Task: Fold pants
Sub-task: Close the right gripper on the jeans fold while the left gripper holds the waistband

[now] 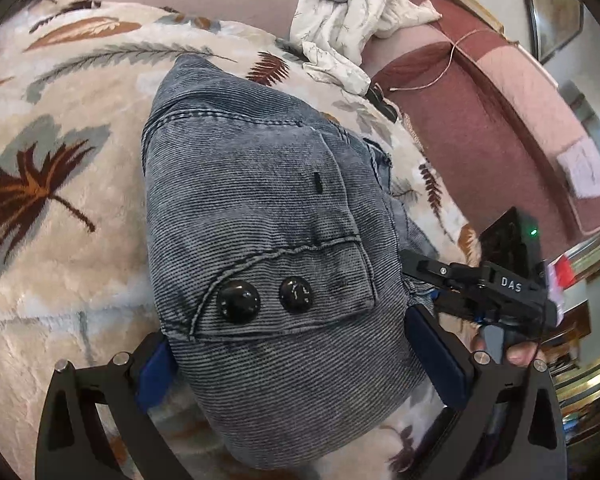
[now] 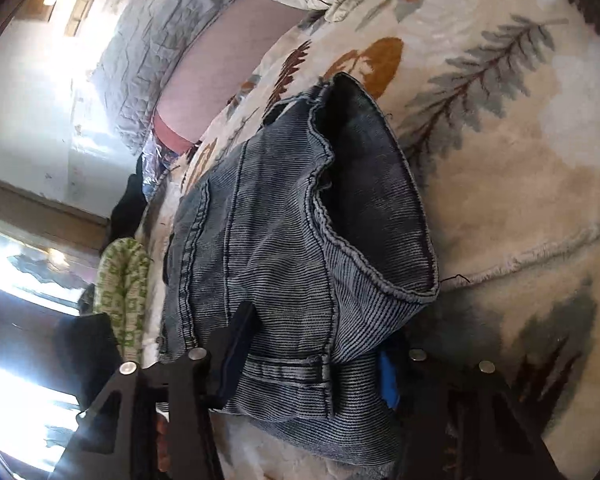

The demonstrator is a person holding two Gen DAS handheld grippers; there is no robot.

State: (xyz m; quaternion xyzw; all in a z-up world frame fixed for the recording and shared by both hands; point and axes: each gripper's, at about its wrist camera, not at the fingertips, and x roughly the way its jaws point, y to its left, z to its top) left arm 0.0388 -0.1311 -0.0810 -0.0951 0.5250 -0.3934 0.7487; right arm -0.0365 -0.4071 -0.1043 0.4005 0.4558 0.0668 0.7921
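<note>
Pants (image 1: 268, 216) of grey-blue ribbed denim lay bunched in a folded bundle on a cream blanket (image 1: 60, 208) printed with feathers and leaves, and we saw them from both wrists. Our left gripper (image 1: 300, 364) stood spread wide around the near end of the bundle, its blue pads (image 1: 436, 356) on either side of the cloth and not pinching it; a flap with two black buttons (image 1: 238, 301) sat just beyond. Our right gripper (image 2: 312, 368) was clamped on the waistband of the pants (image 2: 284, 248), a belt loop (image 2: 296, 372) lying between its fingers, with the open trouser hem (image 2: 380, 216) raised behind. In the left view the right gripper (image 1: 480, 284) showed beside the bundle. A rumpled white sheet (image 1: 352, 20) lay on a pink mattress (image 1: 480, 120) past the blanket.
</note>
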